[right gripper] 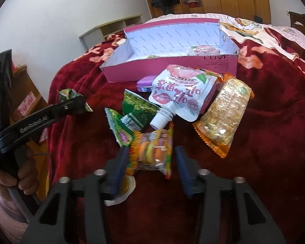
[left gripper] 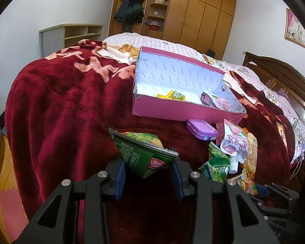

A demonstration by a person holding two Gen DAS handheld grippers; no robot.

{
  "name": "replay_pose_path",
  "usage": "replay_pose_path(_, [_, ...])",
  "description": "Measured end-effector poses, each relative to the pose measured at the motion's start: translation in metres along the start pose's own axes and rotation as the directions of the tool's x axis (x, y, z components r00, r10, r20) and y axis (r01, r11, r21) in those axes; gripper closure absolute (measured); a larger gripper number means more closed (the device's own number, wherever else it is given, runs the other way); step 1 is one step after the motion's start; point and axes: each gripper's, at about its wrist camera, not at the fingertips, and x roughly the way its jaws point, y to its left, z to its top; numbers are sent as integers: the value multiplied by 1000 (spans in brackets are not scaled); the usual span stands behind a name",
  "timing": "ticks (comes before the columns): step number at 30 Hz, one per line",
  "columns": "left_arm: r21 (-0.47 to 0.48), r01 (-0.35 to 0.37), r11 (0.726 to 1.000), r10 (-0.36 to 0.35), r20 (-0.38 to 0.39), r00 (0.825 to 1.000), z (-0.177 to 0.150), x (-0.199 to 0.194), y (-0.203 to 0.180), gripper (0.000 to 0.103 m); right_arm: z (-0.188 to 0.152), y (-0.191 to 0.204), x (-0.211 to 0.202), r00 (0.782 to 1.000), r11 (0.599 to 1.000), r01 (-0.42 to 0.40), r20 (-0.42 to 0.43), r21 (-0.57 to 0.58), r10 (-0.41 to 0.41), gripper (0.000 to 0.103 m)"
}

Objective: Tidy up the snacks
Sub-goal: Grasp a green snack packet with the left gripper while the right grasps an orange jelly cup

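Observation:
A pink cardboard box (left gripper: 181, 109), white inside, sits on a red blanket and holds a few small snacks; it also shows in the right wrist view (right gripper: 219, 65). My left gripper (left gripper: 148, 171) is shut on a green snack packet (left gripper: 140, 154), held above the blanket; it appears at the left of the right wrist view (right gripper: 71, 103). My right gripper (right gripper: 151, 162) is shut on a small burger-print candy packet (right gripper: 152, 152). In front lie a white spouted pouch (right gripper: 183, 95), green packets (right gripper: 132, 120), an orange packet (right gripper: 223, 120) and a purple tin (right gripper: 144, 82).
The red blanket (left gripper: 61, 111) covers a bed with a dark wooden headboard (left gripper: 284, 75) at right. A white shelf unit (left gripper: 71, 34) and wooden wardrobes (left gripper: 193, 10) stand behind. A white disc (right gripper: 122, 195) lies on the blanket under my right gripper.

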Motion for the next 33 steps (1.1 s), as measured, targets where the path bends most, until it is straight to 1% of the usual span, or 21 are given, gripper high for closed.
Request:
replay_pose_path(5, [-1, 2, 1000, -2, -1, 1000, 0, -1, 0, 62, 0, 3, -8, 999, 1000, 3, 34, -25, -3, 64])
replay_pose_path(15, [6, 10, 1000, -10, 12, 1000, 3, -4, -7, 62, 7, 7, -25, 996, 998, -19, 85, -60, 24, 65])
replay_pose_path(24, [39, 28, 999, -29, 28, 999, 12, -6, -20, 62, 20, -4, -30, 994, 998, -7, 111, -57, 13, 65])
replay_pose_path(33, [63, 32, 997, -35, 46, 998, 29, 1, -31, 62, 40, -18, -32, 991, 999, 7, 136, -47, 0, 65])
